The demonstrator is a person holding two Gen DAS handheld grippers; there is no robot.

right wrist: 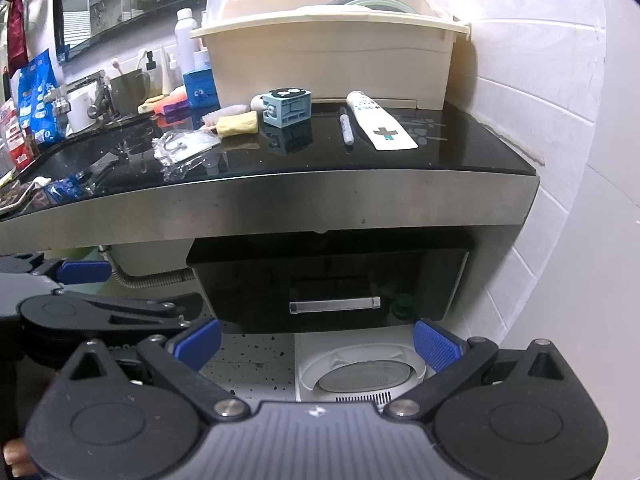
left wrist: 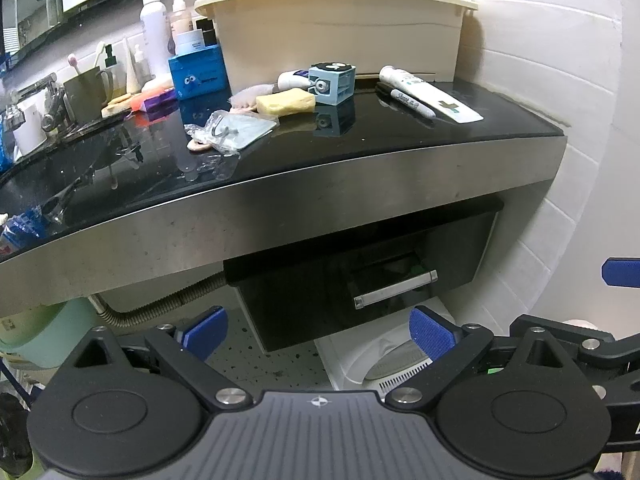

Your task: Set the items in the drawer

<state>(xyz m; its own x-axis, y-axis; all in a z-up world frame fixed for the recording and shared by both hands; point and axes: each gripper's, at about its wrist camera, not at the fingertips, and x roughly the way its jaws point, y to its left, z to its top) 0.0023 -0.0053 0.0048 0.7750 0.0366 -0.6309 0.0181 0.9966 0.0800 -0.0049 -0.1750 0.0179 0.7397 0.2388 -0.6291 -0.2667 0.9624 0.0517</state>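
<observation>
A black drawer point(left wrist: 360, 280) point(right wrist: 332, 284) with a silver bar handle point(left wrist: 396, 288) point(right wrist: 335, 305) hangs shut under the steel-edged black counter point(left wrist: 360, 148) point(right wrist: 320, 152). On the counter lie a white tube point(left wrist: 430, 94) point(right wrist: 380, 122), a marker point(left wrist: 408, 100) point(right wrist: 346, 126), a blue cube toy point(left wrist: 332, 82) point(right wrist: 287, 110), a yellow sponge point(left wrist: 285, 103) point(right wrist: 237, 124) and a clear plastic packet point(left wrist: 228, 130) point(right wrist: 184, 144). My left gripper point(left wrist: 320, 334) is open and empty below the drawer. My right gripper point(right wrist: 318, 344) is open and empty too, in front of the handle.
A beige lidded bin point(left wrist: 340, 28) point(right wrist: 332, 52) stands at the counter's back. Bottles point(left wrist: 156, 32), a cup point(left wrist: 86, 94) and a tap point(left wrist: 36, 92) crowd the left. A white appliance point(right wrist: 360, 372) sits on the speckled floor under the drawer. White tiled wall point(right wrist: 540, 120) on the right.
</observation>
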